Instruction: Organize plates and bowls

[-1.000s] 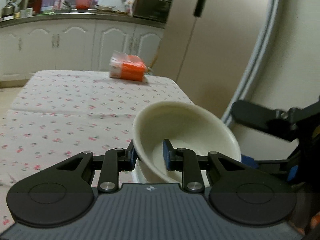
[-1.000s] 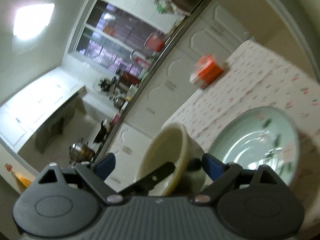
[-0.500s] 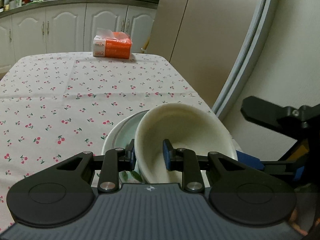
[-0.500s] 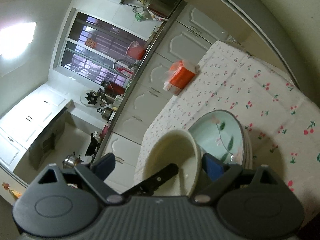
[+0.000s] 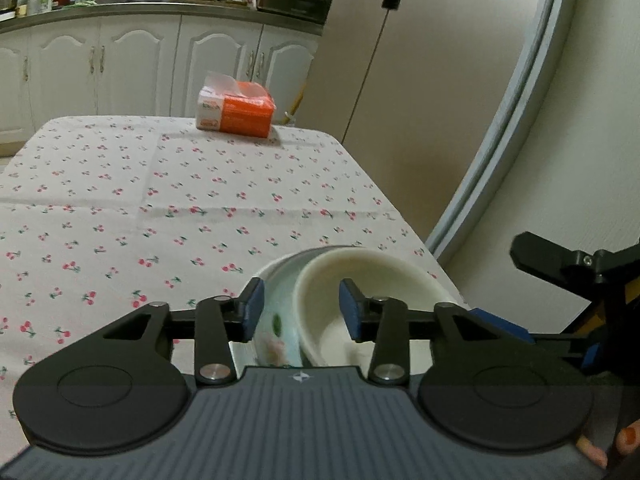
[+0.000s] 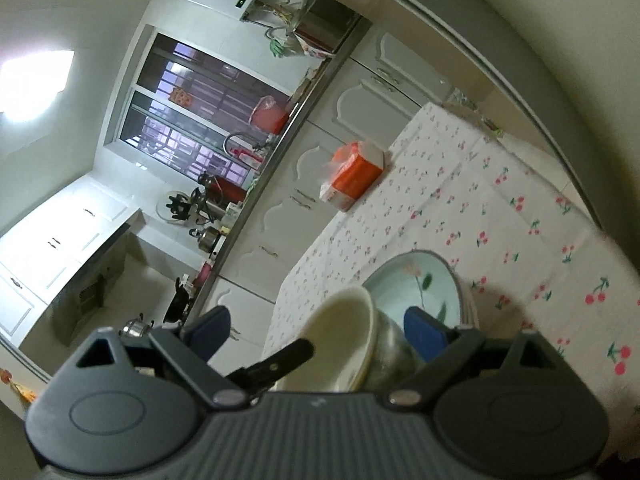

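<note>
Left wrist view, cream bowl (image 5: pixel 372 300) tilted in floral dish (image 5: pixel 276 304), mouth facing left claw (image 5: pixel 301 309)

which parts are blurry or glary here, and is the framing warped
Left wrist view: the green floral plate under the cream bowl is smeared, the tissue box soft. Right wrist view: the ceiling light blows out, and fisheye bends the tilted table edge.

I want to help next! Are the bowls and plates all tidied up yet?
Nearly. The cream bowl looks set in the flowered plate on the table. In hand: the left gripper is open astride the bowl's rim, and the right gripper is open around the bowl. Left: pull both away. No other dishes show.
</note>
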Available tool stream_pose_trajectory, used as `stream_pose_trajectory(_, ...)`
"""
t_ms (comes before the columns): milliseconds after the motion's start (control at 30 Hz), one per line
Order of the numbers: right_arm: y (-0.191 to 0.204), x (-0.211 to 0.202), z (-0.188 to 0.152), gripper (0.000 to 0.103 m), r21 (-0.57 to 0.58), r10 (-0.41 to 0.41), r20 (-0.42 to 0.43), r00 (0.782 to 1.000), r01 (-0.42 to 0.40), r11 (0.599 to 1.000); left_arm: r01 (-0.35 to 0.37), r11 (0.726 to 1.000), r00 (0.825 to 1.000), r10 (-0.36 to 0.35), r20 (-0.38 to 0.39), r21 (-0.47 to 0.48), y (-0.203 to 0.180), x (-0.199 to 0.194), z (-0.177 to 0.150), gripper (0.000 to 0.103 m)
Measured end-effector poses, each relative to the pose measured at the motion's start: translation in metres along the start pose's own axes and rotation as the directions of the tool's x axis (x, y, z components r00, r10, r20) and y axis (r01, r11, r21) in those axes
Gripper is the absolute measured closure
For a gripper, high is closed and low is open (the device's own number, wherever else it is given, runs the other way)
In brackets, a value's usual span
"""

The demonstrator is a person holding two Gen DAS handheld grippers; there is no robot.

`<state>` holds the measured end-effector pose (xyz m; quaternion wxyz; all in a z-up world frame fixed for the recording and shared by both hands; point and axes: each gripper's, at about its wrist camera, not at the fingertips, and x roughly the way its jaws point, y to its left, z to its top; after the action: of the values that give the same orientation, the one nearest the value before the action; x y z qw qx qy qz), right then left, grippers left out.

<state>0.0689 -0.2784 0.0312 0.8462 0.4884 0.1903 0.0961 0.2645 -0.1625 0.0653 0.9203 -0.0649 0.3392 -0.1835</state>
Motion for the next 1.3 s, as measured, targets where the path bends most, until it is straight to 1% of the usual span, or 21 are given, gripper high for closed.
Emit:
stream_pose_trajectory(100, 0.004, -0.001, 0.001, 0.009, -0.034, -0.019, 0.009, 1.000, 0.020, 0.999, -0.008, 1.000, 1.000, 0.008, 0.022, 0.004, 0.007, -0.011, -0.002, 0.045)
stream_pose_trajectory(133, 0.008, -0.003, 0.000, 0.009, -0.058, -0.037, 0.014, 0.999, 0.037, 0.998, -0.020, 1.000, 0.999, 0.019, 0.031, 0.012, 0.008, -0.015, -0.004, 0.041)
stream_pose_trajectory(267, 0.023, -0.005, -0.005, 0.009, -0.153, -0.111, 0.039, 0.993, 0.116, 0.981, -0.052, 0.998, 0.997, 0.050, 0.051, 0.029, 0.014, -0.029, -0.008, 0.030)
stream_pose_trajectory(300, 0.027, -0.005, -0.008, 0.009, -0.176, -0.129, 0.046, 0.991, 0.135, 0.975, -0.060, 0.998, 0.997, 0.057, 0.058, 0.034, 0.015, -0.034, -0.011, 0.028)
stream_pose_trajectory(333, 0.032, -0.006, -0.010, 0.009, -0.200, -0.146, 0.055, 0.988, 0.155, 0.968, -0.067, 0.997, 0.996, 0.064, 0.063, 0.038, 0.015, -0.037, -0.012, 0.023)
stream_pose_trajectory(400, 0.042, -0.010, -0.017, 0.005, -0.250, -0.189, 0.084, 0.978, 0.204, 0.947, -0.089, 0.995, 0.994, 0.085, 0.071, 0.049, 0.016, -0.047, -0.018, 0.019)
stream_pose_trajectory(433, 0.047, -0.012, -0.020, 0.004, -0.269, -0.209, 0.098, 0.973, 0.228, 0.936, -0.099, 0.993, 0.993, 0.094, 0.076, 0.058, 0.016, -0.052, -0.020, 0.015)
stream_pose_trajectory(467, 0.050, -0.013, -0.023, 0.004, -0.284, -0.223, 0.107, 0.969, 0.245, 0.927, -0.109, 0.992, 0.991, 0.103, 0.080, 0.065, 0.016, -0.055, -0.022, 0.008)
stream_pose_trajectory(500, 0.052, -0.014, -0.026, 0.004, -0.299, -0.236, 0.114, 0.965, 0.260, 0.918, -0.122, 0.990, 0.990, 0.116, 0.081, 0.071, 0.016, -0.059, -0.025, 0.005)
stream_pose_trajectory(600, 0.061, -0.017, -0.039, 0.004, -0.332, -0.286, 0.128, 0.950, 0.313, 0.890, -0.151, 0.985, 0.987, 0.144, 0.074, 0.087, 0.015, -0.070, -0.036, 0.004)
stream_pose_trajectory(700, 0.066, -0.020, -0.054, 0.004, -0.361, -0.319, 0.127, 0.939, 0.344, 0.867, -0.174, 0.981, 0.984, 0.170, 0.061, 0.085, 0.015, -0.075, -0.045, 0.003)
stream_pose_trajectory(800, 0.069, -0.021, -0.071, 0.004, -0.388, -0.360, 0.135, 0.923, 0.384, 0.838, -0.199, 0.975, 0.980, 0.195, 0.050, 0.097, 0.012, -0.081, -0.058, 0.002)
stream_pose_trajectory(900, 0.068, -0.024, -0.086, 0.004, -0.397, -0.398, 0.143, 0.906, 0.421, 0.815, -0.202, 0.974, 0.979, 0.198, 0.039, 0.107, 0.008, -0.086, -0.068, 0.002)
stream_pose_trajectory(1033, 0.060, -0.026, -0.099, 0.004, -0.372, -0.451, 0.137, 0.882, 0.468, 0.802, -0.206, 0.971, 0.978, 0.204, 0.034, 0.119, 0.005, -0.091, -0.077, 0.000)
stream_pose_trajectory(1133, 0.060, -0.029, -0.109, 0.004, -0.378, -0.475, 0.147, 0.868, 0.493, 0.784, -0.199, 0.971, 0.980, 0.196, 0.031, 0.133, 0.001, -0.094, -0.083, 0.000)
stream_pose_trajectory(1233, 0.063, -0.030, -0.114, 0.004, -0.376, -0.479, 0.151, 0.864, 0.499, 0.781, -0.193, 0.970, 0.981, 0.192, 0.022, 0.151, -0.002, -0.093, -0.086, 0.000)
stream_pose_trajectory(1300, 0.066, -0.031, -0.116, 0.004, -0.383, -0.480, 0.161, 0.862, 0.503, 0.775, -0.188, 0.969, 0.982, 0.187, 0.018, 0.160, -0.004, -0.095, -0.094, 0.000)
